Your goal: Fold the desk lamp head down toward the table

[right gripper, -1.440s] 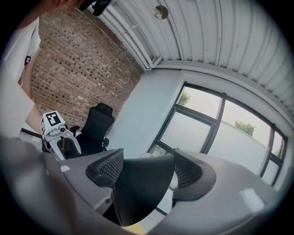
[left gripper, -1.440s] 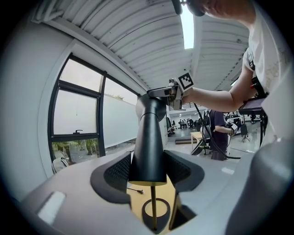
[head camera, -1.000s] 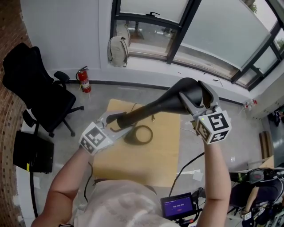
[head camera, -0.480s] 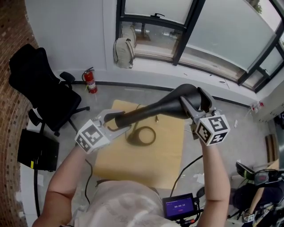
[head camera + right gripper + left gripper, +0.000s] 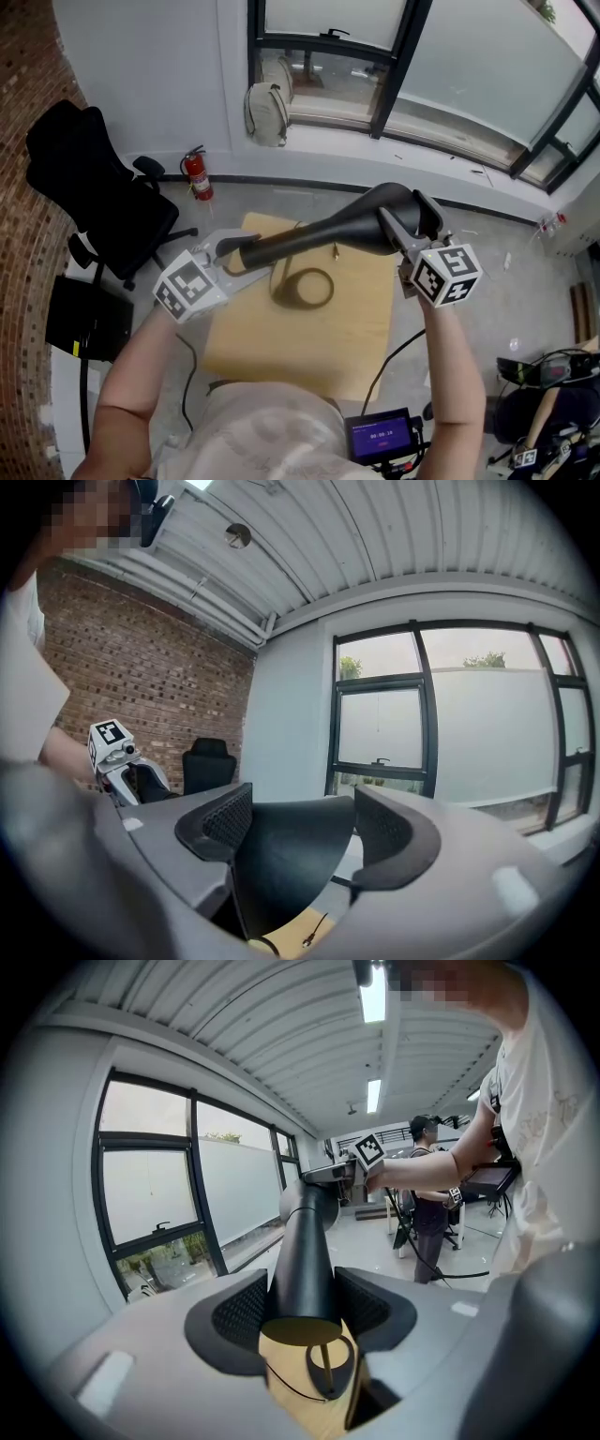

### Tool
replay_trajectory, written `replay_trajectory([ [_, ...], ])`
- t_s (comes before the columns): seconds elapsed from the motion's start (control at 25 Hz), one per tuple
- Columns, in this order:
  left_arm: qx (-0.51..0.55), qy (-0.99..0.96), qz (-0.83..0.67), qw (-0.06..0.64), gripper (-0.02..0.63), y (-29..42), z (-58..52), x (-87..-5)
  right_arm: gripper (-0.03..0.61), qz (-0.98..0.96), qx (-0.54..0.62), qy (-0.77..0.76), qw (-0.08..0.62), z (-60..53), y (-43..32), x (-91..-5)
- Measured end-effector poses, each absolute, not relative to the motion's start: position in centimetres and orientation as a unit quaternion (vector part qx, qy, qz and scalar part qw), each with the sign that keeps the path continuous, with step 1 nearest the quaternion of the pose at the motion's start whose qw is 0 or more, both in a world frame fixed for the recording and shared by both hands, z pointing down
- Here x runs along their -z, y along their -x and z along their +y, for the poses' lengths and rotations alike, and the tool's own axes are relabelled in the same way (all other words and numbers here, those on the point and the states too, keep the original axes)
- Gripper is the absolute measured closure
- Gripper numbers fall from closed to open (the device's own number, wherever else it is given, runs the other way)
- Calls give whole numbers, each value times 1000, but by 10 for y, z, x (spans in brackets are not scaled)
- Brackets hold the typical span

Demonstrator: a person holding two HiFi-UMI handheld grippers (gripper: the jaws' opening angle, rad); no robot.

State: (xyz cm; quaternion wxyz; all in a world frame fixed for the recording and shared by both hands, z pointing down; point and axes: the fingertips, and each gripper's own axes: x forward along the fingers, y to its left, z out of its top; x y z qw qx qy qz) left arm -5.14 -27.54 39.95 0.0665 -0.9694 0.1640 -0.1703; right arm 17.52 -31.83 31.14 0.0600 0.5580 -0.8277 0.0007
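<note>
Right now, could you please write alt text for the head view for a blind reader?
From above, a person holds a black lamp over a wooden table: the left gripper clamps its narrow end, the right gripper its wide head. A dark ring lies on the table; a chair and a fire extinguisher stand beyond.

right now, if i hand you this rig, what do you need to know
Left tongs: closed on the lamp neck.
Right tongs: closed on the lamp head.
The lamp is held up above the table; a black ring lies on the wood below it.
Done: both grips are set.
Left: the head is not yet folded down. Probably brace the neck and swing the head toward the table.
</note>
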Motion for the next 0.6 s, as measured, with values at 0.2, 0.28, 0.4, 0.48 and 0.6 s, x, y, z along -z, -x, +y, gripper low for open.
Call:
replay_trajectory([
  [0.2, 185, 966, 163, 76, 390, 51, -275, -396, 225, -831, -30, -555, 37, -320, -183, -328],
  [0.28, 192, 965, 163, 78, 390, 50, -275, -394, 225, -832, -40, -553, 28, -321, -185, -333],
  [0.4, 200, 963, 163, 80, 390, 49, -275, -392, 225, -834, -50, -550, 16, -322, -188, -339],
  [0.48, 205, 961, 164, 83, 390, 50, -275, -391, 225, -834, -56, -549, 8, -322, -188, -344],
  [0.6, 213, 959, 163, 88, 390, 53, -275, -388, 225, -835, -72, -546, -4, -323, -187, -351],
])
